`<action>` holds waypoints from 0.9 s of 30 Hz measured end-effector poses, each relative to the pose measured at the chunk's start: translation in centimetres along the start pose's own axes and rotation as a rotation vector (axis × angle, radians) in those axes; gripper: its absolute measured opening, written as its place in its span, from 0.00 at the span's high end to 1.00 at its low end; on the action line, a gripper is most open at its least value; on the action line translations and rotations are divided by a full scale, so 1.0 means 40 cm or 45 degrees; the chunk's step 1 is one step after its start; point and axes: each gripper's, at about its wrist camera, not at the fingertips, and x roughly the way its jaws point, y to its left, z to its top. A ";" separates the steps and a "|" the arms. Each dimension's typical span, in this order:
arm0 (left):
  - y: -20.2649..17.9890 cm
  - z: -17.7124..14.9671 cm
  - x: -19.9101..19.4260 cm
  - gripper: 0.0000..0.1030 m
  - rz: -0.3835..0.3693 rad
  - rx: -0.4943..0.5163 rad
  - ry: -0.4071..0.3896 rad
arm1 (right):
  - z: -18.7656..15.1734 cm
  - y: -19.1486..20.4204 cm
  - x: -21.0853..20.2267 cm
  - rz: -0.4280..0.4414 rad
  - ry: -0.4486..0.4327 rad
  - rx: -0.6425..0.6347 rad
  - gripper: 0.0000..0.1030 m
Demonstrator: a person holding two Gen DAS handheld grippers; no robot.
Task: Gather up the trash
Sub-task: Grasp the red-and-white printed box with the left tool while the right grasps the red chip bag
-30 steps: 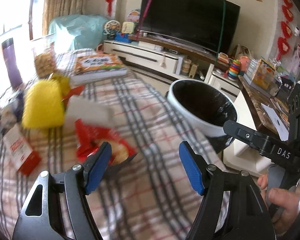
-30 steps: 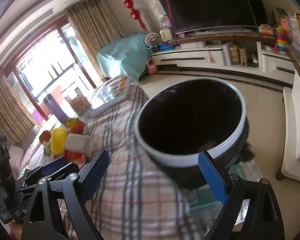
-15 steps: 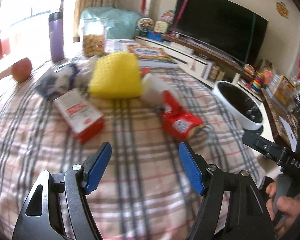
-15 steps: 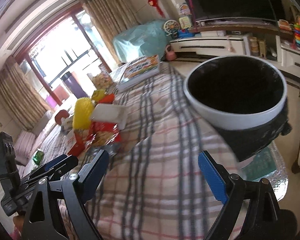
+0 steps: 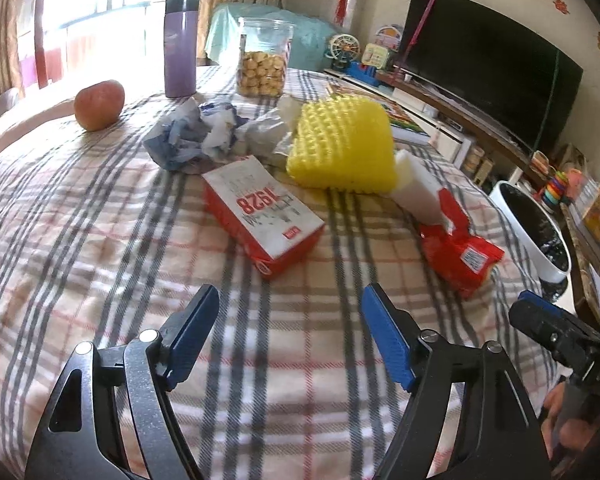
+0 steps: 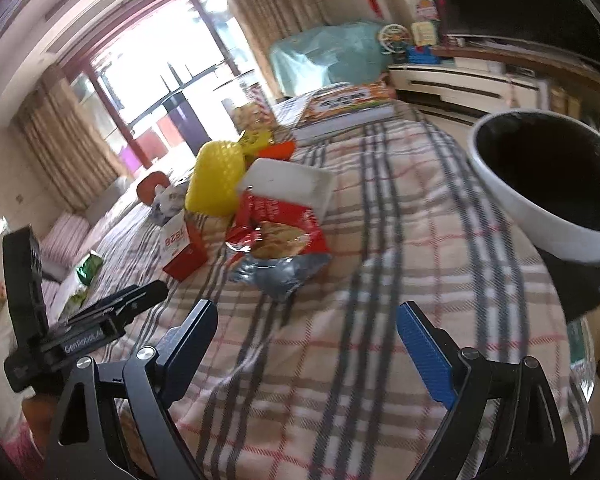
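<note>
The left gripper [image 5: 290, 334] sits at the bottom of its view with its blue jaws apart and widening, nothing between them, only bare checked tablecloth [image 5: 100, 248]. The right gripper [image 6: 306, 348] is likewise spread and empty at the bottom of its frame. From the left gripper, the red and white carton [image 5: 262, 216] lies straight ahead, just above the jaws in the middle of the frame, its long axis running from upper left to lower right, so the jaws would probably need to close across its shorter width. This hand looks nearer to it. The torn red snack bag [image 6: 278, 236] lies just above the right gripper, at centre frame, open end towards the camera. Behind both sit the yellow foam net [image 5: 342, 146], a white tray [image 6: 288, 180] and crumpled paper [image 5: 192, 136]. The apple [image 5: 99, 104], purple flask [image 5: 181, 46] and biscuit jar [image 5: 263, 62] at upper left look like keepers. The bin [image 6: 548, 184] waits at the right edge, beyond the table, with nothing blocking the path.
</note>
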 end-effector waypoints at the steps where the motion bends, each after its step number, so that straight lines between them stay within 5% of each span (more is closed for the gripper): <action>1: 0.001 0.006 0.006 0.23 0.003 0.002 0.006 | 0.003 0.003 0.006 -0.001 0.002 -0.008 0.08; 18: 0.013 0.100 0.157 0.16 0.162 -0.057 0.101 | 0.077 0.017 0.135 0.029 0.072 -0.064 0.08; 20: 0.022 0.097 0.160 0.21 0.139 -0.076 0.107 | 0.078 0.020 0.137 0.027 0.067 -0.074 0.09; 21: 0.027 0.096 0.158 0.36 0.124 -0.084 0.103 | 0.077 0.022 0.137 0.028 0.061 -0.081 0.11; 24: 0.033 0.093 0.145 0.46 0.096 -0.083 0.086 | 0.071 0.025 0.144 0.026 0.080 -0.086 0.42; 26: 0.033 0.086 0.133 0.46 0.097 -0.064 0.074 | 0.066 0.023 0.147 0.020 0.092 -0.077 0.74; 27: 0.034 0.081 0.126 0.47 0.093 -0.060 0.069 | 0.062 0.020 0.144 0.018 0.091 -0.069 0.80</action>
